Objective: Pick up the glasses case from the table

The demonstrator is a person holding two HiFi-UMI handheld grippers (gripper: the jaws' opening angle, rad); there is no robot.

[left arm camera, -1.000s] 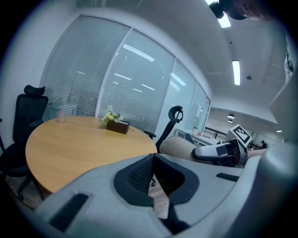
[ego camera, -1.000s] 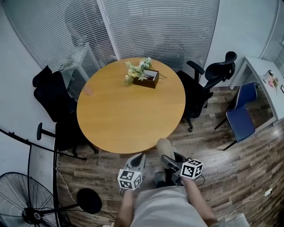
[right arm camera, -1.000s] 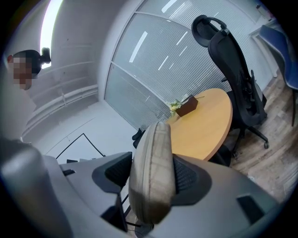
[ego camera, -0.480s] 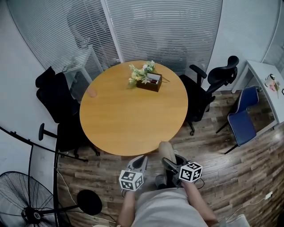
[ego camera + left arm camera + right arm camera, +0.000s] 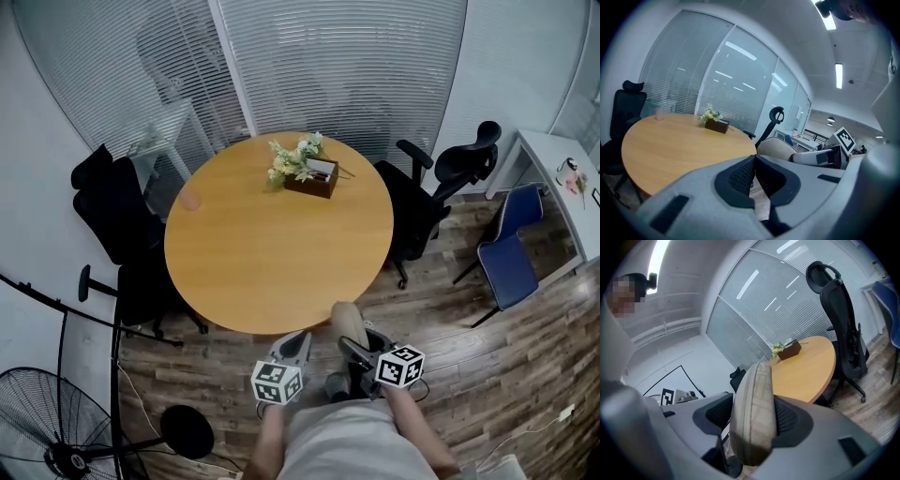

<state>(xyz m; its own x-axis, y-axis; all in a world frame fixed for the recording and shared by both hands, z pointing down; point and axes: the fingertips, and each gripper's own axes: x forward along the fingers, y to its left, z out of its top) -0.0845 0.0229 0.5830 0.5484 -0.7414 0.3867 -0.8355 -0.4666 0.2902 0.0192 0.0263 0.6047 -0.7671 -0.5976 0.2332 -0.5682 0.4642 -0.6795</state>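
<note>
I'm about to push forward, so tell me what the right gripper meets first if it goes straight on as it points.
Probably the table, at its near edge. The right gripper is shut on the case, whose tip leads toward that edge. Depth is unclear, so this is a guess.

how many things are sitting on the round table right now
2: a brown box with flowers near the far edge and a small pink object at the left edge. Nothing appears hidden.

Round wooden table [image 5: 272,262]: dark box [image 5: 314,178] with flowers [image 5: 289,159] near far edge, small pink object [image 5: 190,201] at left edge
</note>
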